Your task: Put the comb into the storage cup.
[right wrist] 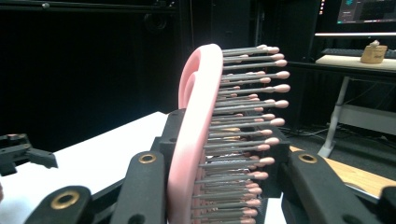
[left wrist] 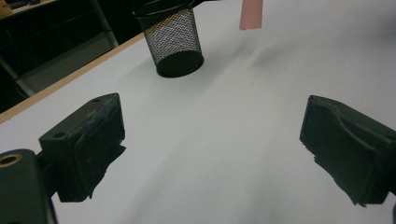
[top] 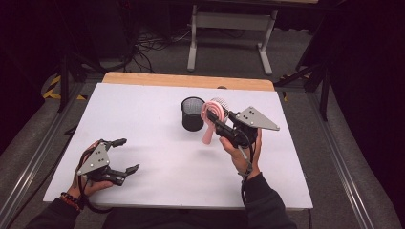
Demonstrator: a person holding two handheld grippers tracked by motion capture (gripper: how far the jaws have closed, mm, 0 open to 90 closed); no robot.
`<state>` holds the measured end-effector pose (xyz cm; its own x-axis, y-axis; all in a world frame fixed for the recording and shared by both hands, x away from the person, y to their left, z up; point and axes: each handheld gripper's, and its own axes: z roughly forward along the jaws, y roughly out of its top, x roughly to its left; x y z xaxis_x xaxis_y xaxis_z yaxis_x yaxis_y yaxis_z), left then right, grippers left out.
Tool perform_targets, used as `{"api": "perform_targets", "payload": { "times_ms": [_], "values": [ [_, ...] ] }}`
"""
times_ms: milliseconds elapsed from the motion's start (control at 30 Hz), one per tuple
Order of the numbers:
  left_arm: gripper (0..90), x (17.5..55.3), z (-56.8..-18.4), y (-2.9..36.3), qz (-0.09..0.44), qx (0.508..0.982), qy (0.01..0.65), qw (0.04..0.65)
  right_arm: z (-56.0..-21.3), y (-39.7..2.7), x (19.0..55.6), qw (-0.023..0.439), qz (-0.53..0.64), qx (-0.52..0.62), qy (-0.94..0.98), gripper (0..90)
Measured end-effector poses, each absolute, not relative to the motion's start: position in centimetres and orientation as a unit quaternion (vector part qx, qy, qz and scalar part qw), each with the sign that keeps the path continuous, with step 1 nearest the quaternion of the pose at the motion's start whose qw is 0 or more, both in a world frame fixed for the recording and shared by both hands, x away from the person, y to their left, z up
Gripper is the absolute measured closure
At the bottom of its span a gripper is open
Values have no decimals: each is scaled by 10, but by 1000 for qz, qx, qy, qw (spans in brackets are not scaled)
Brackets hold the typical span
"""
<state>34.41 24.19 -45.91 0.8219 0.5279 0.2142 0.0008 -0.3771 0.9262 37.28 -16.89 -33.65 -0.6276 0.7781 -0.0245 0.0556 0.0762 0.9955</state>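
Presently, the light, rigid pink hairbrush point(top: 211, 118) is clamped at its head by the right gripper point(top: 220, 125), best held there; the left gripper point(top: 123, 155) is kept wide open and empty.

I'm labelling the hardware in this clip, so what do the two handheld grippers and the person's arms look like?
Both the left gripper and the right gripper are black, with two blocky jaws, brass-coloured pivot rivets and a grey three-cornered plate with dark holes on top. A black cable trails from each. The person wears dark sleeves, with a beaded orange-and-dark bracelet on the left wrist.
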Motion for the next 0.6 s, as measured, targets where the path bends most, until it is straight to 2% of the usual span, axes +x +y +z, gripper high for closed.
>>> {"api": "perform_targets", "payload": {
  "times_ms": [600],
  "values": [
    [59, 336, -470, 260, 235, 793, 186, 531, -315, -173, 386, 317, 597, 316, 666, 629]
  ]
}}
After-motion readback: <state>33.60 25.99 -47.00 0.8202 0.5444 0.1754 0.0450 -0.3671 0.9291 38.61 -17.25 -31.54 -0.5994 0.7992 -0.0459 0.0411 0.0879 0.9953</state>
